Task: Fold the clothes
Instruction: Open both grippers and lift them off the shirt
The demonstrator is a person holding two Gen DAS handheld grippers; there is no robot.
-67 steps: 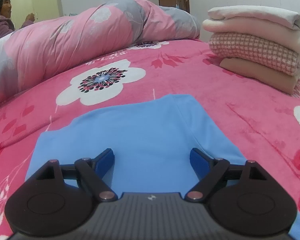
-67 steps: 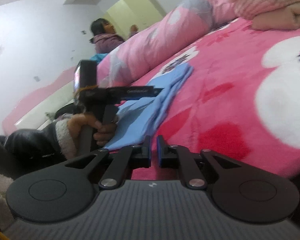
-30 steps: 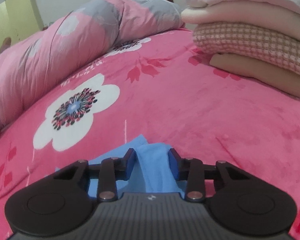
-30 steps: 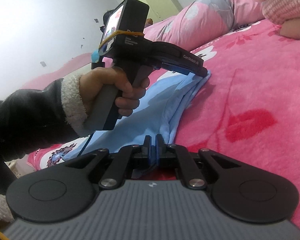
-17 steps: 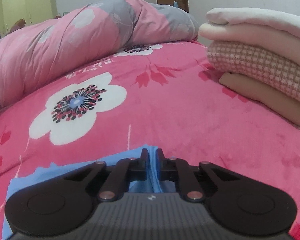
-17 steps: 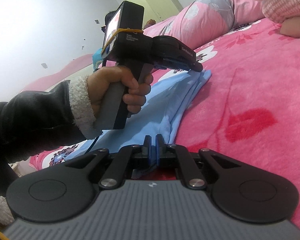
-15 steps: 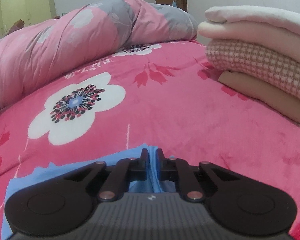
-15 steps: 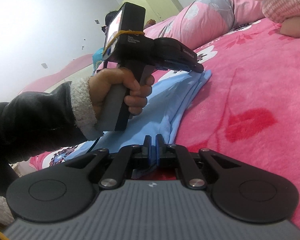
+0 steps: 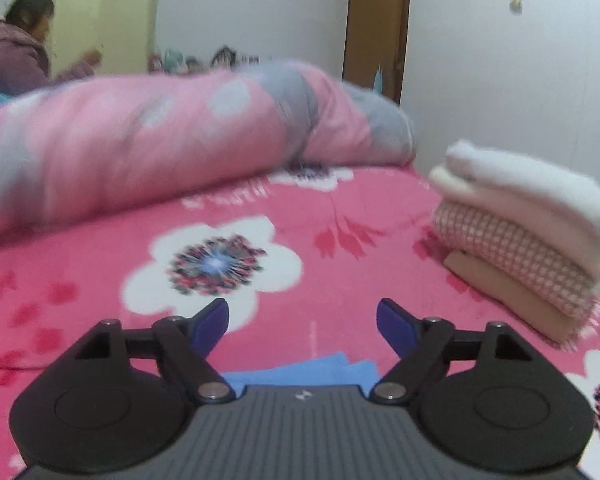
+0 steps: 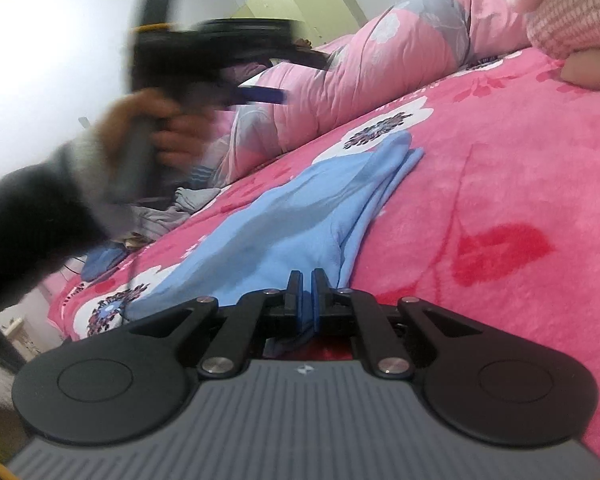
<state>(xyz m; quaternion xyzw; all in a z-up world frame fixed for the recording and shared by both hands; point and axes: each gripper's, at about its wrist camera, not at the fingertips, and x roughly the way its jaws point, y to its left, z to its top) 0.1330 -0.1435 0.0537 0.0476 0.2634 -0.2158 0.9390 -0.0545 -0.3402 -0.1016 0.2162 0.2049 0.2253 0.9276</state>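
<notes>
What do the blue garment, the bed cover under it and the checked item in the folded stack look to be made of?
Blue garment: thin, matte knit, likely cotton jersey; it drapes in soft folds. Bed cover: plush fleece, judging by its fuzzy, slightly brushed nap. Checked item in the stack: a thicker woven or knitted fabric with a pink-and-white grid; blur leaves it open which.

From my left gripper [image 9: 302,322], the garment [image 9: 300,370] lies on the bed [image 9: 380,280] just below at 6 o'clock. The stack of folded clothes [image 9: 520,232] sits at 2 o'clock, the rolled quilt [image 9: 160,140] behind at 11. My right gripper [image 10: 306,300] grips the garment's near edge.
</notes>
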